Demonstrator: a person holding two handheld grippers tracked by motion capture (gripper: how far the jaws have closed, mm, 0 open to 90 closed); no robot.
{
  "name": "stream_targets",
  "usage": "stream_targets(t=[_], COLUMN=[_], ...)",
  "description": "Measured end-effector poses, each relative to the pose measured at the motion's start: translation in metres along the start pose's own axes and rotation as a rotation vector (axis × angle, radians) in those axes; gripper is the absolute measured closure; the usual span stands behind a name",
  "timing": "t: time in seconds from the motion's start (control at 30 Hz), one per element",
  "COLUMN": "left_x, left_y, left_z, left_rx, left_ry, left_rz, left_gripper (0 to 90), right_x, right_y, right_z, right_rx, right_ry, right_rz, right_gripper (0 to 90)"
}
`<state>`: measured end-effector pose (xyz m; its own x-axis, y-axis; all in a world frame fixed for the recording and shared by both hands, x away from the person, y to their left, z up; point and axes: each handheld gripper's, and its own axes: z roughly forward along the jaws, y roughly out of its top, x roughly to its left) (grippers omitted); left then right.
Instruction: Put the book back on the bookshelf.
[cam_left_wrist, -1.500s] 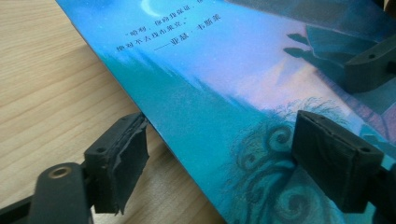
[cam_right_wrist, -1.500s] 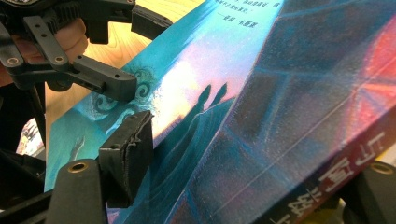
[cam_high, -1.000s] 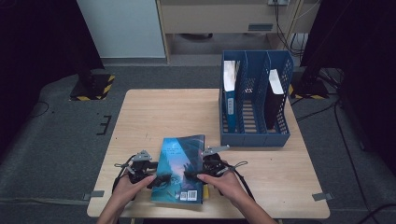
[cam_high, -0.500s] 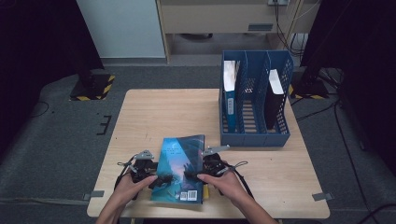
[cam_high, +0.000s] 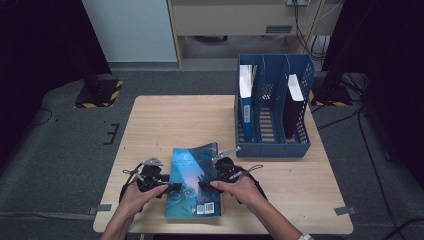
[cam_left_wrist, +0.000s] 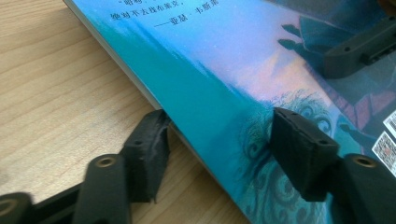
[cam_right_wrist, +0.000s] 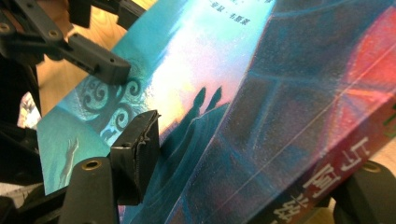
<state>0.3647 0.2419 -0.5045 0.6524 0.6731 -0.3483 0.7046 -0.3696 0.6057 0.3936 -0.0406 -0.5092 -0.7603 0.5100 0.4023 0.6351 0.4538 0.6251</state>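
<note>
The teal book (cam_high: 194, 180) lies flat, back cover up, at the near edge of the table (cam_high: 165, 120), caught between the two tools. The left tool (cam_high: 170, 187) has just been closing in on the book's left edge: in the left gripper view one jaw sits on the cover and the other is tucked down at the edge against the wood, so it looks pinched on that side. Over on the other side, the right tool (cam_high: 204, 183) has also been closing, and in the right gripper view one jaw presses the cover while the other is under the spine, clamping the book's thickness. Both hands hold their tools low over the table. Beyond the right tool, well apart, stands a blue file rack (cam_high: 272, 145) with two books upright in its slots.
</note>
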Motion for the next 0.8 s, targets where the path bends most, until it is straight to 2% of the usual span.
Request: stream_targets(t=[0.1,0.3,0.57,0.8], left_x=[0.001,0.008,0.013,0.013], left_y=[0.004,0.011,0.013,0.015], left_z=[-0.001,-0.003,-0.006,-0.011], left_rx=[0.026,0.066,0.074,0.077], left_ry=[-0.004,-0.031,-0.052,-0.047], left_rz=[0.008,0.008,-0.006,-0.006], left_gripper=[41.7,47.8,55.8,60.5], right_x=[-0.002,-0.005,0.000,0.003], right_y=[0.004,0.008,0.016,0.025], right_z=[0.000,-0.001,-0.003,-0.006], right_rx=[0.017,0.014,0.036,0.058], right_ry=[-0.001,0.005,-0.004,-0.004], right_rz=[0.008,0.016,-0.004,-0.017], right_gripper=[35.6,40.2,45.7,49.7])
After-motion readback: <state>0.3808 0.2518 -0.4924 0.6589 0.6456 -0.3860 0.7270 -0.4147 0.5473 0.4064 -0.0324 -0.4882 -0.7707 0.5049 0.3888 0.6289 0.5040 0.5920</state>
